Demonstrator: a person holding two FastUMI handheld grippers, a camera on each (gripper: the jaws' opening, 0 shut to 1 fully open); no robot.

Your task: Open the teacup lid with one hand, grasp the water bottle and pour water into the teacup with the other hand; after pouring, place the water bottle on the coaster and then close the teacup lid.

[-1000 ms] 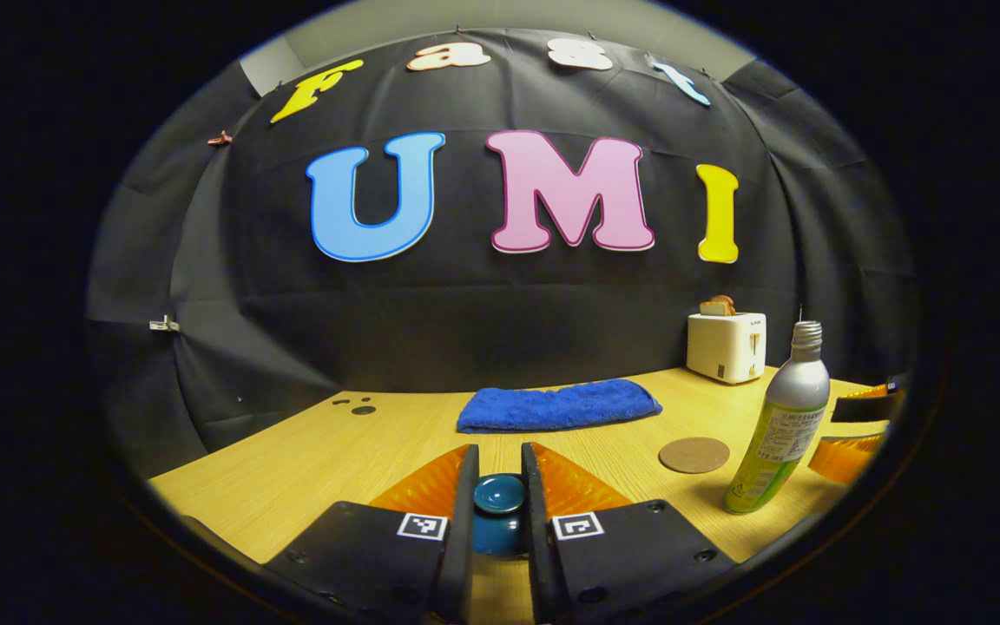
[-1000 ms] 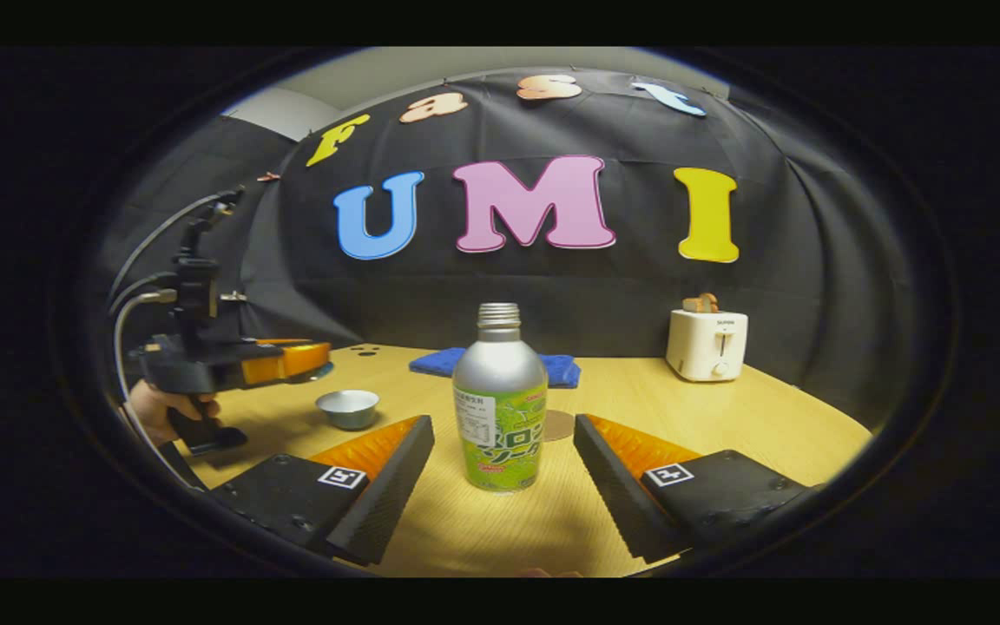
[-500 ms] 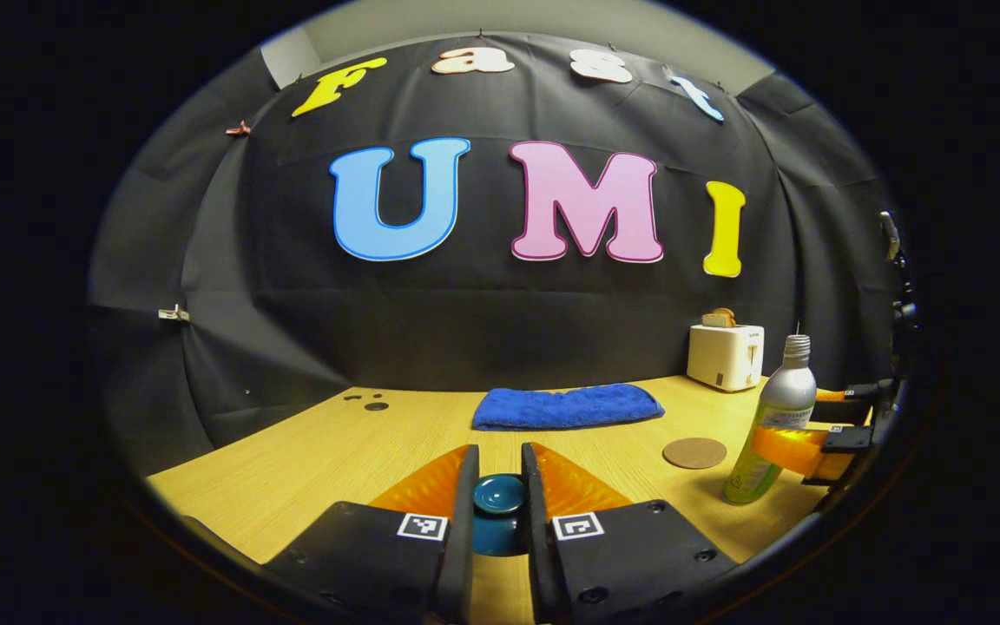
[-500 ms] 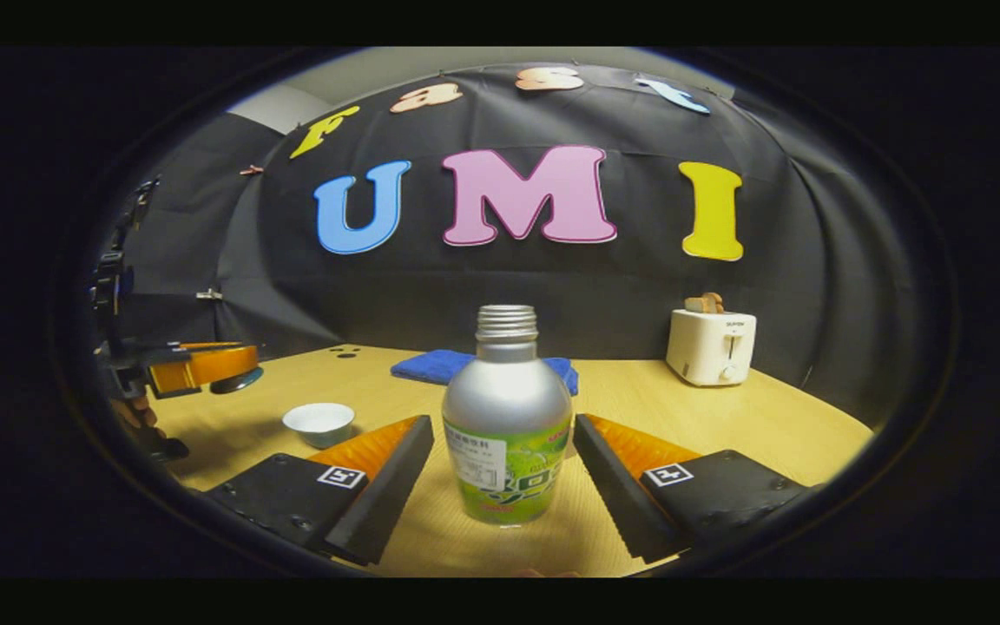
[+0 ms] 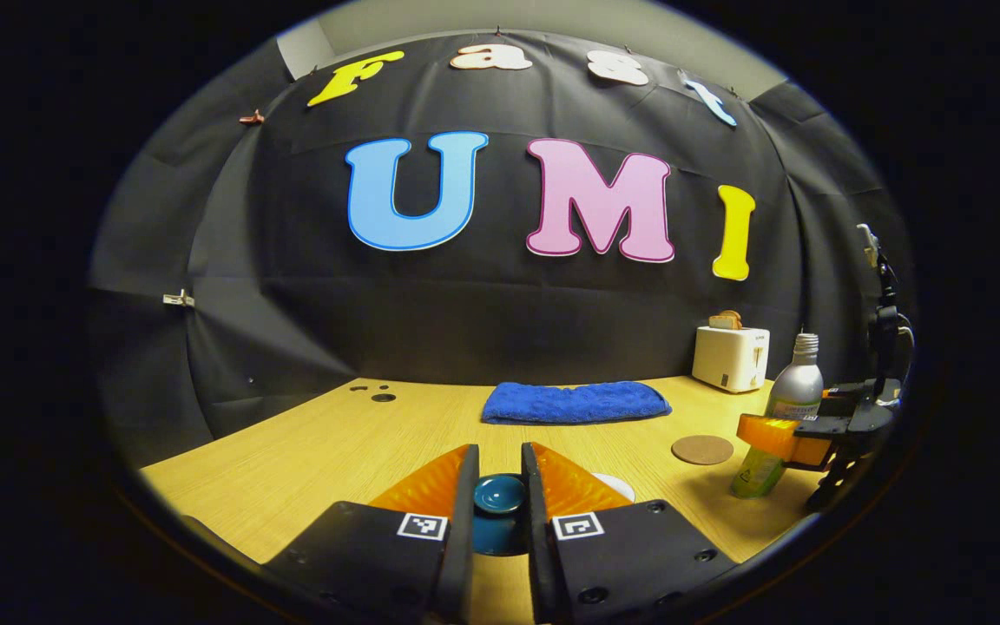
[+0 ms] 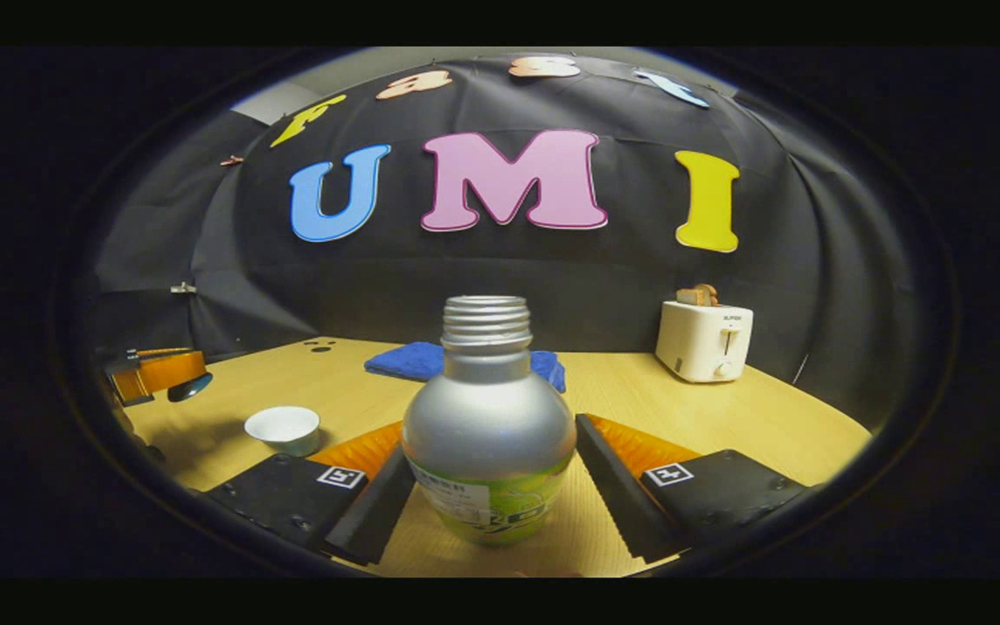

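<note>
Lower rim of the teacup lid [image 5: 498,508] hidden between the fingers [image 5: 462,521] of the left gripper [image 5: 496,499], with most of the teacup [image 5: 617,486] tucked behind the right finger, just a pale sliver showing. Base of the water bottle [image 6: 488,438] lost behind the near fingers [image 6: 378,512] of the right gripper [image 6: 490,499], label too blurred to make out, and contact of either finger with the bottle impossible to judge. Far off at the right in the left gripper view, bottle middle covered by that same gripper, its rear cut off at the edge
</note>
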